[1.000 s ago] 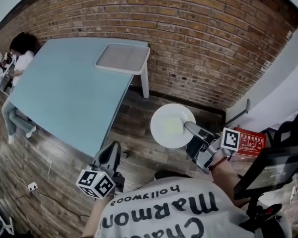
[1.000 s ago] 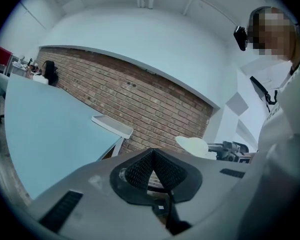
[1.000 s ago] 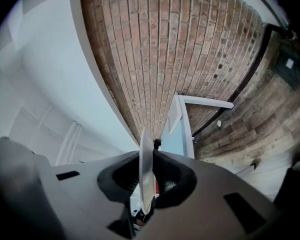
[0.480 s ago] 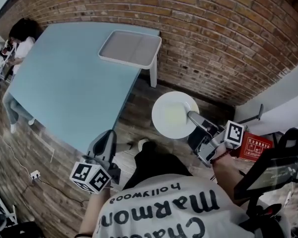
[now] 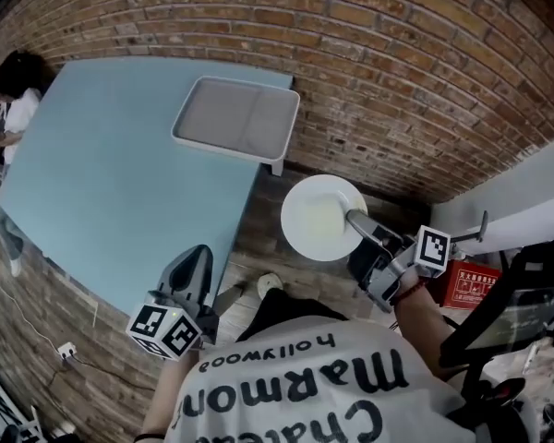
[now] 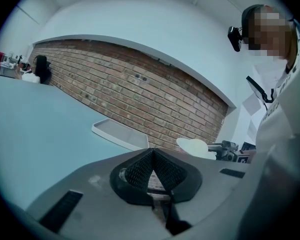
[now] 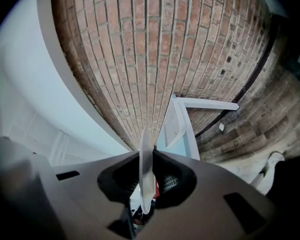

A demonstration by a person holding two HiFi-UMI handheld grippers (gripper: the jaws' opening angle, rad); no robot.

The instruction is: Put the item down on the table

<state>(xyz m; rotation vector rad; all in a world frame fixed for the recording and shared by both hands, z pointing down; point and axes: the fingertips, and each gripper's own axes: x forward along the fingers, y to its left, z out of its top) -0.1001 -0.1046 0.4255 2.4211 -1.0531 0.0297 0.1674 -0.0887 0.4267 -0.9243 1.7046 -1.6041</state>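
The right claw (image 5: 353, 220) is clamped on the rim of a white plate (image 5: 321, 217), its jaws closed down on the near edge with the thin rim between them, so the whole plate hangs out ahead of the grip with nothing under it. The plate is not yet over the light blue table (image 5: 111, 183): it is in the air above the wooden floor (image 5: 258, 238), just off the table's corner and close to the brick wall (image 5: 397, 72). The left claw (image 5: 194, 264) is by the table's near edge with its jaws together and nothing between them, so it gives the plate no support. The main risk, as I judge it, is the one-sided hold: a smooth plate pinched only at its rim may tilt or slide out of the pads if the hand jolts, and from here it would fall to the floor. The corner nearest the plate is taken by a grey tray (image 5: 237, 118) that overhangs the table's edge, so a direct path in could knock the plate against the tray's raised lip or the table's edge. Letting go too near the edge could leave the plate overhanging and tipping off; the bare blue surface left of the tray looks the safer place.
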